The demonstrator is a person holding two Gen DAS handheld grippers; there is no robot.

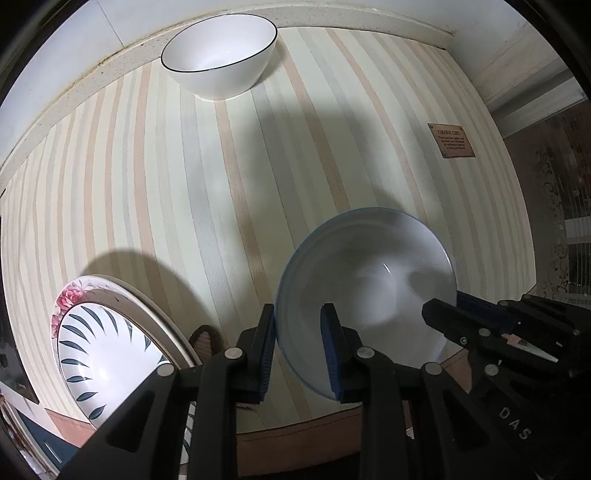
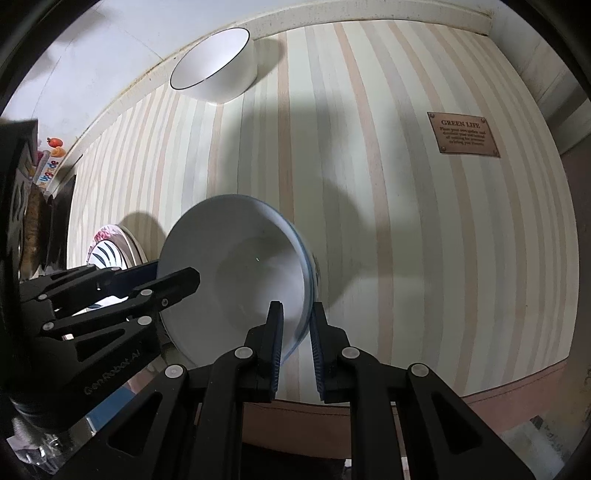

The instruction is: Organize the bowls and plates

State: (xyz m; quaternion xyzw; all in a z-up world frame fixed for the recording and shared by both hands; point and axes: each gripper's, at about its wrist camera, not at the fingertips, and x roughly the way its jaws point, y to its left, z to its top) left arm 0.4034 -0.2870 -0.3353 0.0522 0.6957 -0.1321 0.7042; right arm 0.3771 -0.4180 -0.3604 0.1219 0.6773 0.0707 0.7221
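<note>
A pale bowl with a blue rim (image 1: 369, 266) (image 2: 240, 258) is held tilted over the striped tablecloth. My left gripper (image 1: 299, 314) (image 2: 173, 267) is shut on its left rim, one finger inside and one outside. On the opposite rim my right gripper (image 2: 297, 310) (image 1: 443, 301) is shut in the same way. A white bowl with a thin black rim (image 1: 219, 55) (image 2: 214, 62) stands at the far edge of the table. At the near left a leaf-patterned plate (image 1: 99, 347) (image 2: 107, 247) lies on a rose-patterned plate (image 1: 70, 299).
The striped tablecloth (image 1: 184, 184) (image 2: 406, 221) covers the table, with a brown label (image 1: 451, 140) (image 2: 463, 134) stitched on at the right. A pale wall ledge (image 1: 332, 18) runs behind the white bowl. Cluttered items (image 2: 48, 155) sit beyond the left end.
</note>
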